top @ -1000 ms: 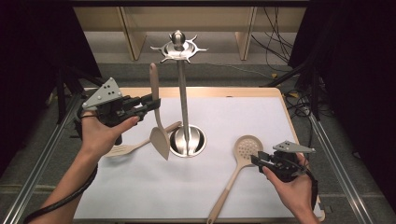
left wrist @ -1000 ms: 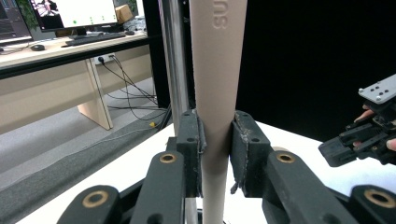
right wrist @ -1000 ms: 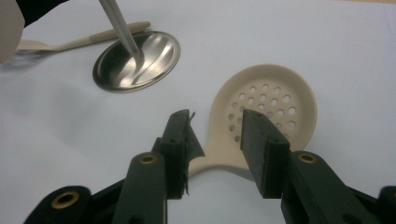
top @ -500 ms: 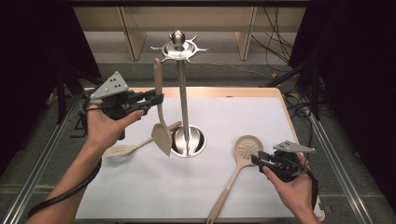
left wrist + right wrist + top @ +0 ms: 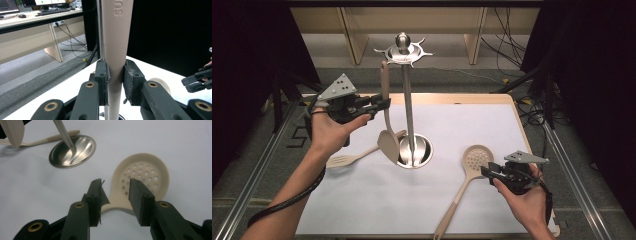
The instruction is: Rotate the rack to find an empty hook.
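My left gripper (image 5: 382, 105) is shut on the handle of a beige solid spatula (image 5: 388, 142), which hangs upright in the air just left of the metal utensil stand (image 5: 407, 105). The handle's top sits just under a hook of the stand's star-shaped crown (image 5: 403, 50). In the left gripper view the pads (image 5: 103, 75) press both sides of the beige handle (image 5: 116, 50). A perforated beige skimmer (image 5: 477, 157) lies flat on the white mat. My right gripper (image 5: 487, 171) rests open beside its neck; the jaws (image 5: 116, 187) straddle the neck of the skimmer (image 5: 142, 175) without pressing it.
A slotted beige turner (image 5: 347, 159) lies on the mat left of the stand's round steel base (image 5: 422, 152). The white mat (image 5: 512, 130) covers a wooden tabletop. Metal rails run along both table sides. Cables lie on the floor behind.
The left gripper has carried the spatula slightly up and to the right, closer to the stand's crown. The right gripper and the skimmer have stayed still.
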Available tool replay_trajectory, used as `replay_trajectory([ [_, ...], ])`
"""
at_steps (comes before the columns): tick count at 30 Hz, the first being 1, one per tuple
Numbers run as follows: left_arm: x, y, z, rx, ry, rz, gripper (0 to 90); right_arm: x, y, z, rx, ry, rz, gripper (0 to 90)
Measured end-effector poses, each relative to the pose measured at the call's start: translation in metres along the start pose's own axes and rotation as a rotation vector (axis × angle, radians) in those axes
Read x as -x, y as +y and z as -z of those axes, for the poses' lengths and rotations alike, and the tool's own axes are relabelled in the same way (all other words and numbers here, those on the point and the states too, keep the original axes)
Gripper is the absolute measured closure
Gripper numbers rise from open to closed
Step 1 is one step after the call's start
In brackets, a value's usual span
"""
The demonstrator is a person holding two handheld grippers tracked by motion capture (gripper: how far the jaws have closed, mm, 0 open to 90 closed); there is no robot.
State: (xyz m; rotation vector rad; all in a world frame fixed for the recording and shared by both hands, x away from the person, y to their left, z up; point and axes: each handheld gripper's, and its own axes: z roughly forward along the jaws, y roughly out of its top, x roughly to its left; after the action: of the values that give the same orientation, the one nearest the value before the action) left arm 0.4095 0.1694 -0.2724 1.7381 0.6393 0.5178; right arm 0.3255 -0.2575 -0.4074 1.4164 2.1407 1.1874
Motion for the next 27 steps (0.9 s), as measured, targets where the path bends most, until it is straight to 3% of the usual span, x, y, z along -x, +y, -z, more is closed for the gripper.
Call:
replay_trajectory([
  [6, 0.001, 0.000, -0.005, 0.005, 0.014, 0.006, 73.8, -0.001, 0.000, 0.000, -0.007, 0.008, -0.008, 63.3],
  [12, 0.001, -0.003, -0.006, 0.025, -0.007, 0.016, 71.9, 0.000, -0.001, 0.000, -0.003, 0.005, 0.007, 62.8],
  [18, 0.001, -0.007, 0.001, 0.042, 0.000, 0.050, 55.3, 0.000, -0.001, 0.001, -0.005, 0.006, -0.004, 62.6],
  [20, 0.002, -0.008, 0.009, 0.071, 0.011, 0.051, 53.0, 0.000, -0.001, 0.001, -0.005, 0.006, -0.003, 62.6],
  [21, 0.002, -0.008, 0.013, 0.081, 0.017, 0.046, 52.3, -0.004, -0.001, 0.003, -0.018, 0.003, -0.048, 62.5],
  [22, 0.002, -0.008, 0.013, 0.081, 0.017, 0.046, 51.8, -0.004, -0.001, 0.003, -0.018, 0.003, -0.048, 62.5],
  [24, 0.006, -0.006, 0.021, 0.101, 0.030, 0.015, 54.5, 0.000, 0.000, 0.002, -0.002, -0.007, 0.007, 62.6],
  [27, 0.009, -0.003, 0.025, 0.120, 0.040, 0.003, 66.7, -0.001, 0.000, 0.002, 0.005, -0.010, 0.014, 62.6],
])
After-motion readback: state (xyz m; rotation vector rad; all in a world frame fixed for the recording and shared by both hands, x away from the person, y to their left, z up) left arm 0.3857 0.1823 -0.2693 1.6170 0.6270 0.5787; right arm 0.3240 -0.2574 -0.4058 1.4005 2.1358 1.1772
